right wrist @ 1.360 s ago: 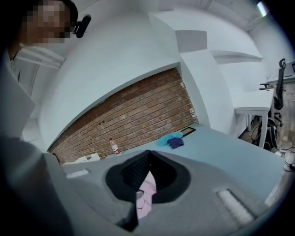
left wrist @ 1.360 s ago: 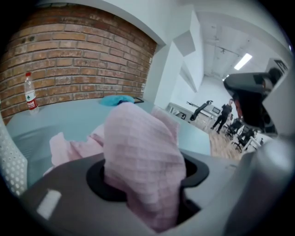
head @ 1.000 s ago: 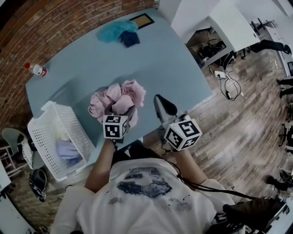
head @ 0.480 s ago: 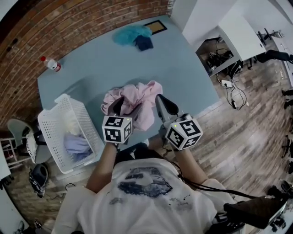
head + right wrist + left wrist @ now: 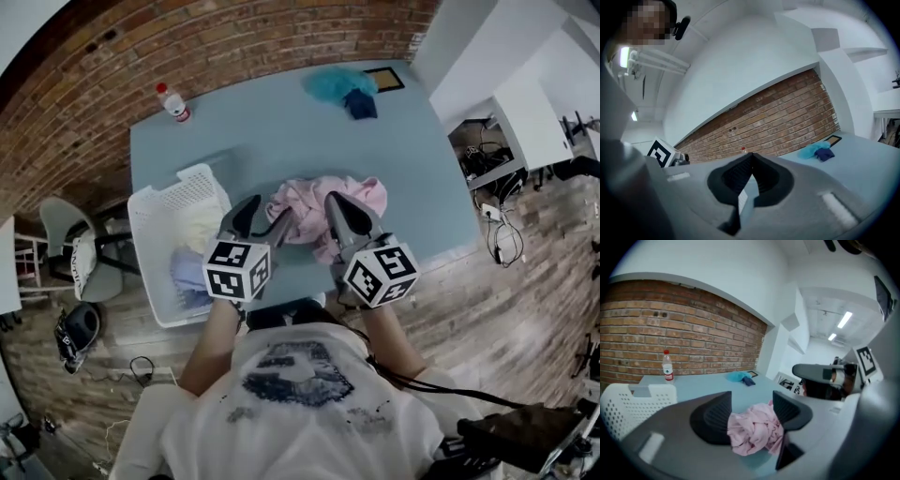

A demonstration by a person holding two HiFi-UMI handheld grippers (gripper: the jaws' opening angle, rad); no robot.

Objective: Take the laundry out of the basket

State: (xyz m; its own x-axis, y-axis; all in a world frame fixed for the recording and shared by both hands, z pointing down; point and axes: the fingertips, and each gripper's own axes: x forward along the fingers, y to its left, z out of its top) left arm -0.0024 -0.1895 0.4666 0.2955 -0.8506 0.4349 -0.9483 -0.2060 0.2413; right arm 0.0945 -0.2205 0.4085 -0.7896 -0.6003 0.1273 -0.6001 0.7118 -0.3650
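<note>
Pink fabric, the pink garment, lies bunched on the blue table, outside the white basket and just beside it. We read the left gripper from its own view: the jaws stand wide apart, and the garment fills the gap between them. We cannot tell whether the cloth touches either jaw. We read the right gripper the same way: its jaws are pressed together with nothing between them. It hangs above the near part of the garment.

The basket sits at the left end of the table. It contains a pale blue garment and a cream garment.

At the far edge we note a plastic bottle with a red cap, standing upright. At the far right corner lie a teal cloth and a dark blue cloth, touching each other.
</note>
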